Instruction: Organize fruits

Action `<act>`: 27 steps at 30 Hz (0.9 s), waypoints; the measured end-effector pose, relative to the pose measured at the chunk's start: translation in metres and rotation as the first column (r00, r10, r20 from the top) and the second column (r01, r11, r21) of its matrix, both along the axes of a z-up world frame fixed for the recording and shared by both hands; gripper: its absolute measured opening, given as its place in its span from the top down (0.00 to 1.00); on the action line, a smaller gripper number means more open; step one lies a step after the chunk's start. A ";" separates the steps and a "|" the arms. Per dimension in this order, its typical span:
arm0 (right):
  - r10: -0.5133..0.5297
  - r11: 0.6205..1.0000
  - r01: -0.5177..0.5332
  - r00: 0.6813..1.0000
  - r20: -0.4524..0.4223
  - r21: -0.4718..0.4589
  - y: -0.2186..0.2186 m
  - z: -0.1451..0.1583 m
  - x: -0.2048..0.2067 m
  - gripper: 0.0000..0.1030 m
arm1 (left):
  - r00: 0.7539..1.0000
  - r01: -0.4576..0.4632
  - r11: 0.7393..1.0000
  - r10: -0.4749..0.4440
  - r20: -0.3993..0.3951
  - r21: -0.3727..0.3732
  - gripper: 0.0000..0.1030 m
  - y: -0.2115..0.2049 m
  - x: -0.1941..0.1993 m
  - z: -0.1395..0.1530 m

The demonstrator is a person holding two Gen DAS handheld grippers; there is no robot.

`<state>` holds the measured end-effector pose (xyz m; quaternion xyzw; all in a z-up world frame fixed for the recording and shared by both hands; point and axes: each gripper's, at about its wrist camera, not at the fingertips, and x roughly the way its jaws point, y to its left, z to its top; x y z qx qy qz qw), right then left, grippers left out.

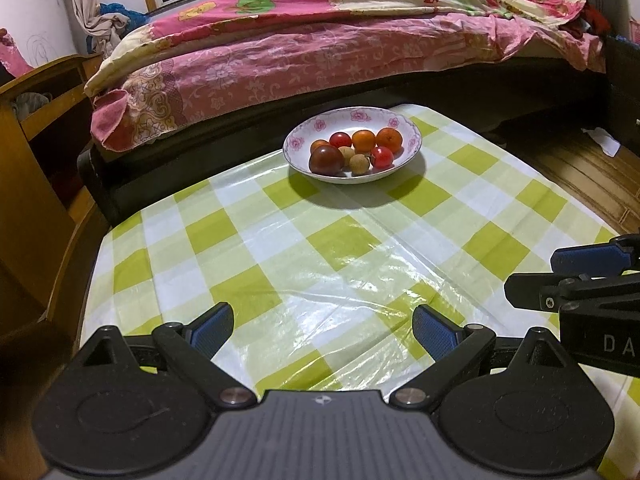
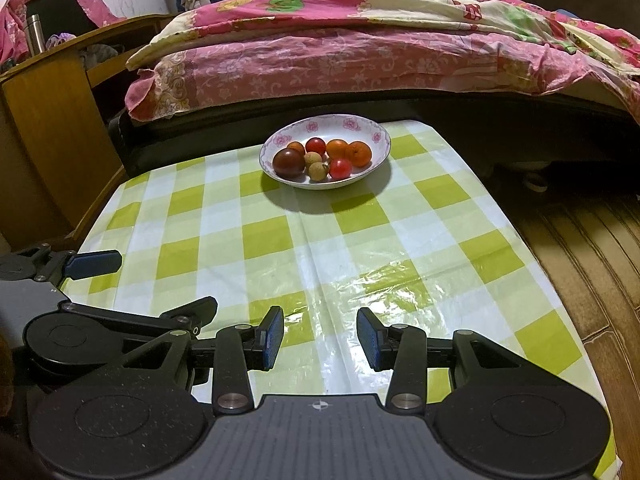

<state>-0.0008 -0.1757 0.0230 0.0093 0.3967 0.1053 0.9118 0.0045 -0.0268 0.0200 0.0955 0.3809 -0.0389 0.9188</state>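
Observation:
A white bowl with pink flowers on its rim [image 1: 297, 136] [image 2: 276, 138] stands at the far end of the green-checked table [image 1: 256, 292] [image 2: 224, 236]. In it lie a dark tomato [image 1: 326, 159] [image 2: 289, 163], two red tomatoes, small oranges [image 1: 389, 138] [image 2: 358, 153] and two pale longans. My left gripper [image 1: 323, 332] hovers wide open over the near part of the table, nothing between its fingers. My right gripper [image 2: 322, 338] [image 1: 534, 274] is beside it on the right, open more narrowly and holding nothing. Both are well short of the bowl.
A bed with a pink flowered quilt [image 1: 320, 48] [image 2: 360, 52] runs along the far side of the table. A wooden cabinet [image 1: 36, 128] [image 2: 44, 120] stands on the left. Wooden floor [image 2: 580, 248] lies past the table's right edge.

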 end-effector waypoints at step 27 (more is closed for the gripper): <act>-0.005 1.000 0.005 1.000 -0.003 -0.004 0.003 -0.002 -0.017 0.63 | 0.999 -0.016 1.000 0.016 -0.035 -0.004 0.00 0.001 -0.016 -0.004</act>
